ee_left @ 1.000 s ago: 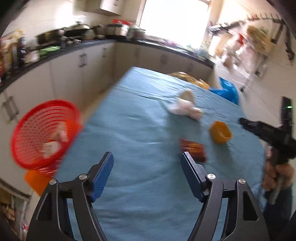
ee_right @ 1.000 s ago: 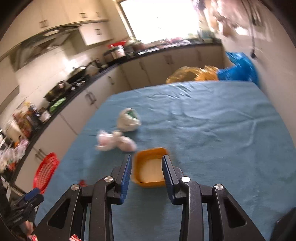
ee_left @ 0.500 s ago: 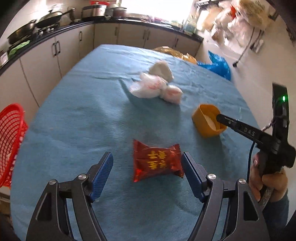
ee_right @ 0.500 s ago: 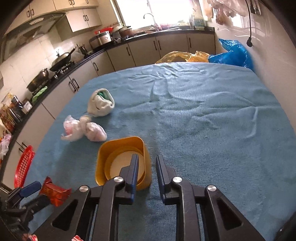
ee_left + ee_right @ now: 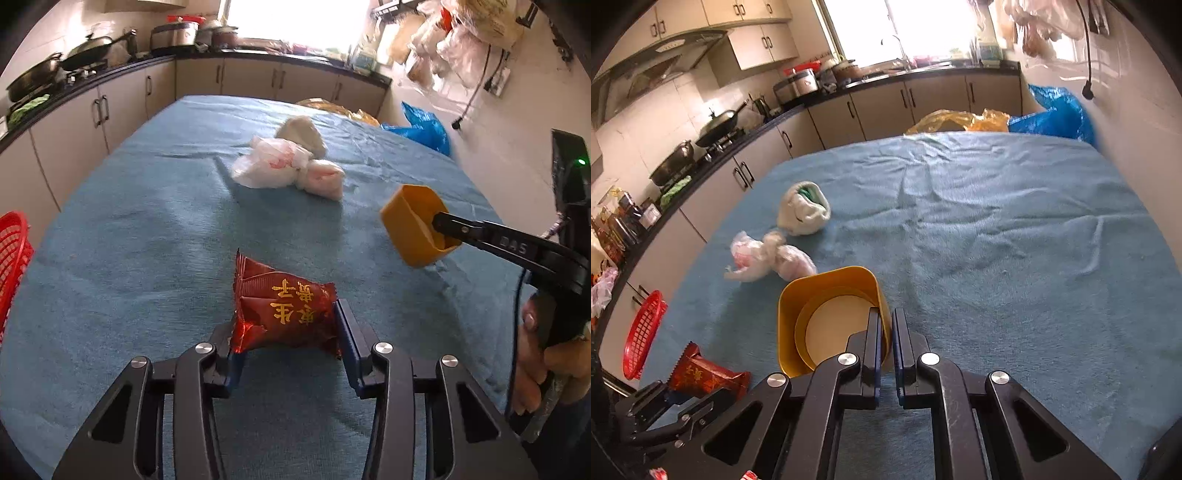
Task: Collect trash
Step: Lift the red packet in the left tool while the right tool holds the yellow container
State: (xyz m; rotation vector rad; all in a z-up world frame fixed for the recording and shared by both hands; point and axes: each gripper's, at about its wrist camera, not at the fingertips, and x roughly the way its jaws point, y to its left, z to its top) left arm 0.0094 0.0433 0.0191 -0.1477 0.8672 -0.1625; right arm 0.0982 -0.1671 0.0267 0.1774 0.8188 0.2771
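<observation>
Left wrist view: the left claw has just been closing and now pinches the red snack packet between its blue pads, one at each end.
Packet material: glossy crinkled foil, pillow-shaped, with serrated end seals and gold characters printed on its face.
Packet axis: the long axis runs straight across from finger to finger; the near-left sealed end tips up, away from the blue towel cloth.
Right claw: the right claw is clamped on the wall of the yellow cup, one finger inside, one outside.
Cup shape: smooth plastic, rounded-square rim, pale round bottom; it is tilted, mouth turned toward the right claw, and in the left view looks to be off the cloth.
Ahead of both claws: a knotted white plastic bag and a white cloth bundle, soft and rumpled, lie well apart from either grip.
Basket: a red mesh basket sits off the table's edge, far left of the left claw.
Change: a second ago the left claw stood wide and empty short of the packet; the right claw straddled the cup's wall, not yet tight.
</observation>
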